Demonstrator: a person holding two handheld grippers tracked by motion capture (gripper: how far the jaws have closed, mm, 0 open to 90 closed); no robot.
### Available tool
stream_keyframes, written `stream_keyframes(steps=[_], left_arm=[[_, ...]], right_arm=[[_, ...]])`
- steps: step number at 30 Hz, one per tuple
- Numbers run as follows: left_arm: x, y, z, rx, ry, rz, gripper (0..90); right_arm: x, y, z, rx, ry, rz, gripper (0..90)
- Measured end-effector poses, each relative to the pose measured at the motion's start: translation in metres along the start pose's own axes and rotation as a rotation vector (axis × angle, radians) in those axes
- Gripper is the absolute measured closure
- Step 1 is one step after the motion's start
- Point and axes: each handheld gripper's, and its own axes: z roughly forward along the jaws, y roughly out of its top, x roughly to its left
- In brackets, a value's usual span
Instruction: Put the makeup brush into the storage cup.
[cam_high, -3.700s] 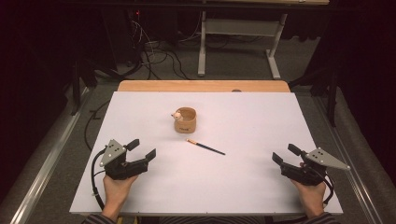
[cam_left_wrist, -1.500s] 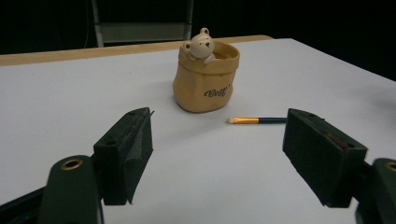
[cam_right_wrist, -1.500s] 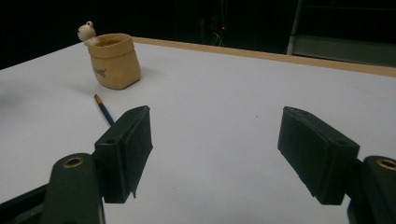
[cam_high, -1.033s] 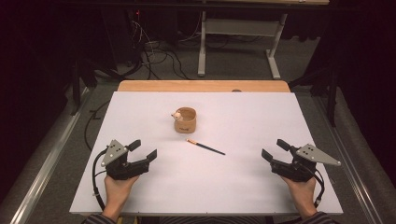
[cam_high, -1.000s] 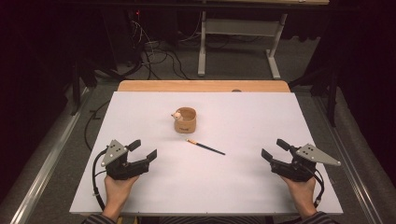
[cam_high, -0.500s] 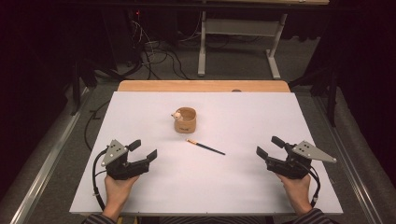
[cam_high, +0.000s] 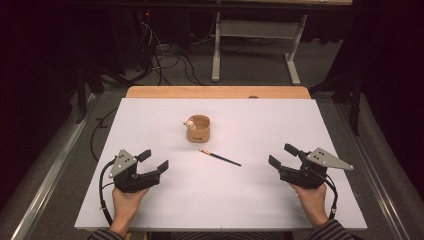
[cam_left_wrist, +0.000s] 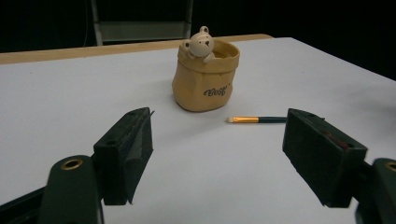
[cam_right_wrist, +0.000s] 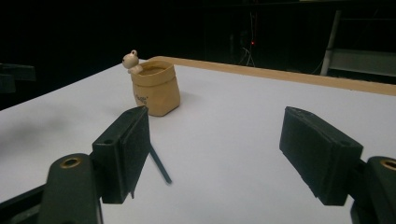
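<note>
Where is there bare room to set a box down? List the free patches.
Free: the far corners either side of the pot, and the near strip between the left tool and right tool. Crowded: the middle, where the brush lies just in front of the pot.

A tan bear-trimmed pot stands upright; a slim brush lies flat just beside it.

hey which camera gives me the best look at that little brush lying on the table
The left gripper view: the brush lies side-on there, with its pale tip and gold ferrule clear, though that gripper's jaw hides the handle's end. The high view shows its whole length, but small. In the right gripper view only the dark handle end pokes out past a jaw.
</note>
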Motion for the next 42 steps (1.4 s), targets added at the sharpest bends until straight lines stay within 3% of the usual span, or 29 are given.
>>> stream_keyframes(steps=[28,42], left_arm=[[0.0,0.0,0.001,-0.002,-0.008,0.001,24.6],[-0.001,0.0,0.001,-0.002,-0.007,0.003,24.5]], right_arm=[[0.017,0.007,0.026,0.027,0.049,-0.02,25.3],[0.027,0.012,0.041,0.058,0.05,-0.047,24.5]])
